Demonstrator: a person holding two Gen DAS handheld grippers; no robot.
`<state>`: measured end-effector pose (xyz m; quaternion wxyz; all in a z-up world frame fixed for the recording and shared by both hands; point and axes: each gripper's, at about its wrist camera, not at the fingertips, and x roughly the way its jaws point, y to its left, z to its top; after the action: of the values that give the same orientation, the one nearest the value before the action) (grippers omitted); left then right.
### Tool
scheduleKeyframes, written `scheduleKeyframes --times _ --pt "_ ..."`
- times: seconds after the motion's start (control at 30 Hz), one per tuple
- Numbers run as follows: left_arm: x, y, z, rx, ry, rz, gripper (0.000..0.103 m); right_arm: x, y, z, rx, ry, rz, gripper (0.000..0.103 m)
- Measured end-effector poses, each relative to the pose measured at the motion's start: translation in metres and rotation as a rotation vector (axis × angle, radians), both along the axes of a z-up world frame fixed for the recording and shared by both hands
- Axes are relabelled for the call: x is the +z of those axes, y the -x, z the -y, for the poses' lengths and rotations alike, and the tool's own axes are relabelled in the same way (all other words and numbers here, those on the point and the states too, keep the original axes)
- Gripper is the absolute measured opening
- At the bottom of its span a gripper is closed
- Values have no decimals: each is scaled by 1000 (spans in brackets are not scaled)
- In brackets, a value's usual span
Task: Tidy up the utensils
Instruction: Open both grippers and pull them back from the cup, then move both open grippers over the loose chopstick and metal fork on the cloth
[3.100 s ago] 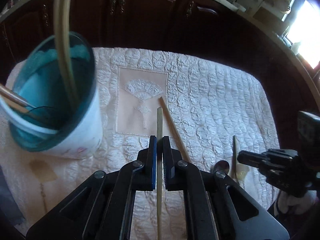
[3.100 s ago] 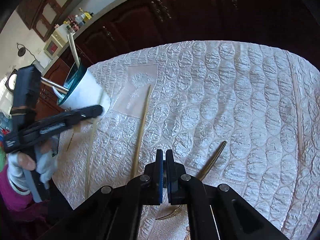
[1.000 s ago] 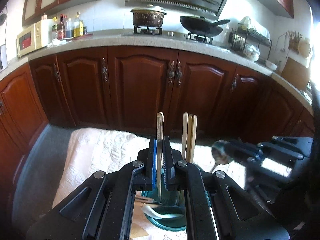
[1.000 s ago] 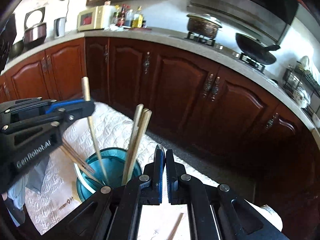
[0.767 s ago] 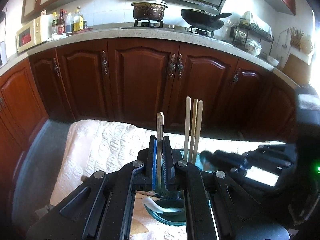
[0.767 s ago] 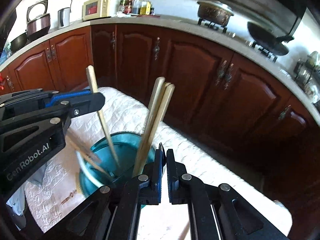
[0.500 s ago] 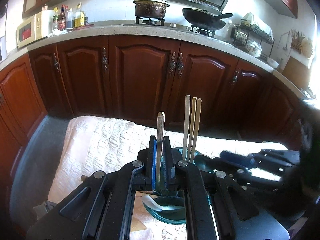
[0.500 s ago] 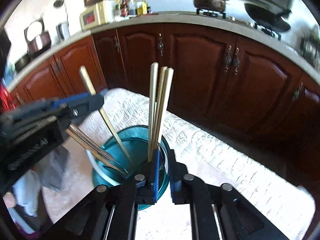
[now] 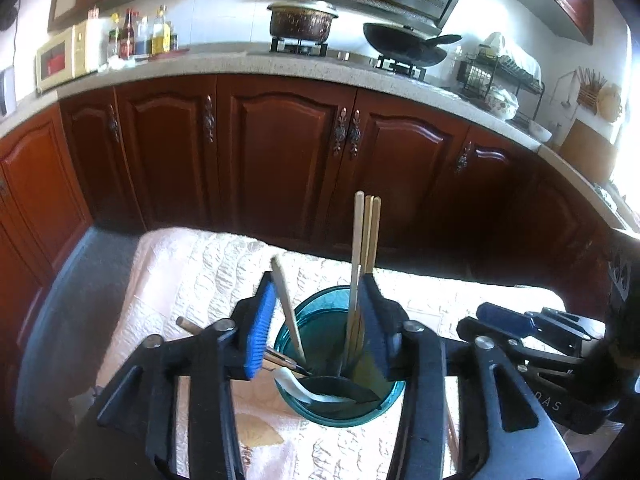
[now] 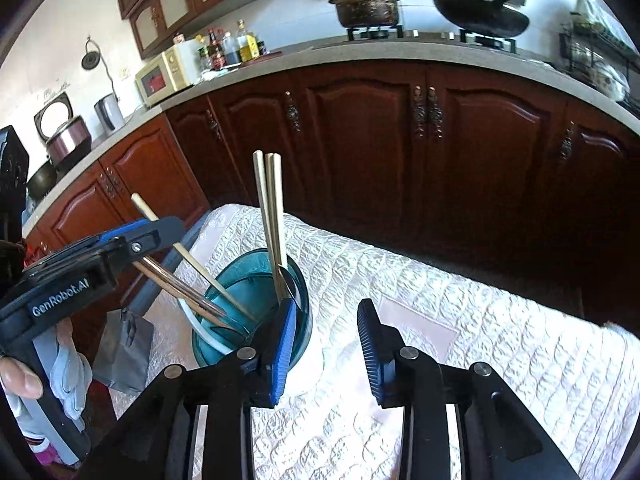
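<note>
Left gripper (image 9: 316,316) jaws opening wide; chopstick (image 9: 289,316) loose between them, pads clear, its tip in teal cup (image 9: 340,412) at lower centre. Right gripper (image 10: 326,344) jaws opening, nothing between. Best practice, judged: lift both straight up, avoid standing chopstick bundle (image 9: 365,264) beside right jaw. Quilted cloth (image 10: 460,300) beneath; dark cabinets (image 9: 280,152) fill mid-frame.

Left gripper (image 10: 160,236) body: white lettering "GenRobot.AI"
Right gripper (image 9: 504,322) body: partial letters "DAS", rest hidden
</note>
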<state>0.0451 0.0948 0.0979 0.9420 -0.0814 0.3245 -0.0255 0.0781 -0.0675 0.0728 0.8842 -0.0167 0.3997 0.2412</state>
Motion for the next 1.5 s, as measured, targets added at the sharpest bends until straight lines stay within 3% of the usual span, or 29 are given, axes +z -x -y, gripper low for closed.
scheduleKeyframes --times 0.17,0.8,1.5 --pt "8 14 13 -17 -27 19 47 3 15 18 -50 -12 1 36" --pt "28 67 82 -152 -97 90 48 18 77 79 -170 11 40 39" --pt "3 83 166 -311 -161 57 48 10 130 165 -352 31 14 41"
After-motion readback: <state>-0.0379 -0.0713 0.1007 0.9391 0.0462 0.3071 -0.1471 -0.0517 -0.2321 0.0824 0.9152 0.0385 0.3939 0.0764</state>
